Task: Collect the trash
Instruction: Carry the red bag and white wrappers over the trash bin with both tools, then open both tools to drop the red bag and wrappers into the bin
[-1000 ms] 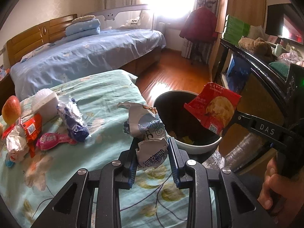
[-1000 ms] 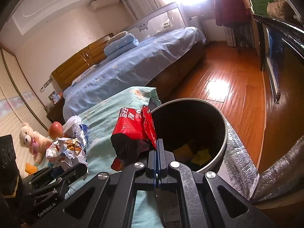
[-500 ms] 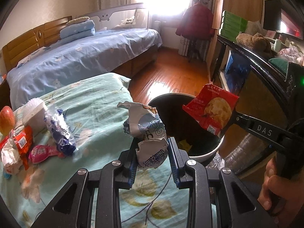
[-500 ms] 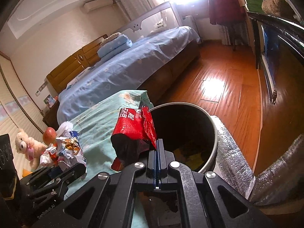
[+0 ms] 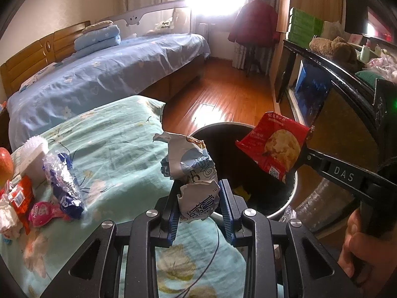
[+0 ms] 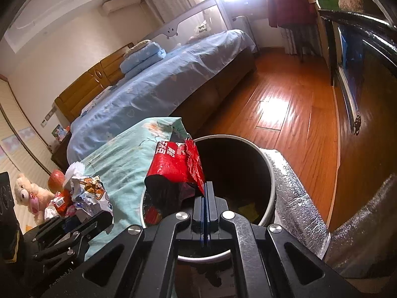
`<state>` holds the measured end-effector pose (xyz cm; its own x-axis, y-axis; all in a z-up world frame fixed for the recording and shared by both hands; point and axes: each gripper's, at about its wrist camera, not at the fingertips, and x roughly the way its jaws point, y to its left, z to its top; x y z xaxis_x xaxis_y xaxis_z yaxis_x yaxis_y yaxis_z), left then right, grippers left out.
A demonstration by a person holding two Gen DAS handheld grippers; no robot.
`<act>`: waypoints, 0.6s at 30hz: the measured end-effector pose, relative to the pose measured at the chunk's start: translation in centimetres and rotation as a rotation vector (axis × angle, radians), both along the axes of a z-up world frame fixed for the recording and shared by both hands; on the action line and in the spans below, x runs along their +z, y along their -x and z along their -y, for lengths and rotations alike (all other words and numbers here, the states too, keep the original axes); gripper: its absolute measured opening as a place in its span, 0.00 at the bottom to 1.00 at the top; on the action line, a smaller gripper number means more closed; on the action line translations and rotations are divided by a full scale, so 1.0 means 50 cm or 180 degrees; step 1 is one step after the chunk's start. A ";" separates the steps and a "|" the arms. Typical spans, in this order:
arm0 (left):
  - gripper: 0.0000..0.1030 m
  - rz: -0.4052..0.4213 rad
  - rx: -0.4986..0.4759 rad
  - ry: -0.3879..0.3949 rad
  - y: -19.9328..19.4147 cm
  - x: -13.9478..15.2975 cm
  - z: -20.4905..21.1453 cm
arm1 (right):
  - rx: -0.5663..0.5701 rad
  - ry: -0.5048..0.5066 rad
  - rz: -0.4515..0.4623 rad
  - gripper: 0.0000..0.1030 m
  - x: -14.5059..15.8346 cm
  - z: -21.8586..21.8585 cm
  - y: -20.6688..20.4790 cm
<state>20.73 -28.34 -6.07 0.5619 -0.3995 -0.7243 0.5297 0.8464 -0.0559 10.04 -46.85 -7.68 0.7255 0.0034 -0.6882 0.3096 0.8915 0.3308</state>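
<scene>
Two grips full: my left gripper (image 5: 199, 202) is clamped on a crumpled white-blue paper wrapper (image 5: 192, 173) at the near rim of the round dark bin (image 6: 269, 173); my right gripper (image 6: 206, 193), pads together, pinches a glossy red foil snack bag (image 6: 176, 166) over bin's mouth.

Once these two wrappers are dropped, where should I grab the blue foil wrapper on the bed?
Probably take the blue foil wrapper across its narrow middle, coming down from above. It lies flat and long on the bedspread, running away from the camera, so the tool's fingers should straddle its long sides. The pink packet sits against its near end, so stay clear of that end.
</scene>
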 end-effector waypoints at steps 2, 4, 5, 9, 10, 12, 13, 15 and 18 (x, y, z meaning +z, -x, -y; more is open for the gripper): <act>0.28 -0.0009 -0.0004 -0.0006 -0.003 -0.003 0.005 | -0.0007 0.0000 -0.0008 0.00 -0.002 0.002 -0.005; 0.28 -0.0018 -0.0009 -0.0014 -0.006 -0.005 0.010 | -0.0015 0.0001 -0.0015 0.00 -0.005 0.004 -0.008; 0.28 -0.0027 -0.0014 -0.0016 -0.008 -0.007 0.013 | -0.0022 0.0003 -0.0023 0.00 -0.006 0.006 -0.010; 0.28 -0.0051 -0.0045 -0.0015 -0.019 -0.011 0.025 | -0.0048 0.0003 -0.0061 0.00 -0.011 0.015 -0.016; 0.28 -0.0052 -0.0055 -0.0014 -0.021 -0.011 0.028 | -0.0052 0.0008 -0.0069 0.00 -0.011 0.017 -0.019; 0.28 -0.0053 -0.0077 -0.0012 -0.024 -0.011 0.035 | -0.0056 0.0018 -0.0103 0.00 -0.014 0.022 -0.025; 0.28 -0.0056 -0.0086 -0.0011 -0.026 -0.012 0.037 | -0.0063 0.0020 -0.0120 0.00 -0.016 0.024 -0.027; 0.28 -0.0072 -0.0103 -0.0006 -0.032 -0.015 0.041 | -0.0080 0.0016 -0.0162 0.00 -0.021 0.029 -0.033; 0.29 -0.0076 -0.0118 -0.0012 -0.039 -0.018 0.048 | -0.0082 0.0007 -0.0204 0.00 -0.028 0.033 -0.040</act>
<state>22.65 -30.73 -6.98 0.5294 -0.4169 -0.7389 0.5593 0.8264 -0.0655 12.05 -48.52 -9.08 0.6798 -0.0163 -0.7332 0.3529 0.8837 0.3075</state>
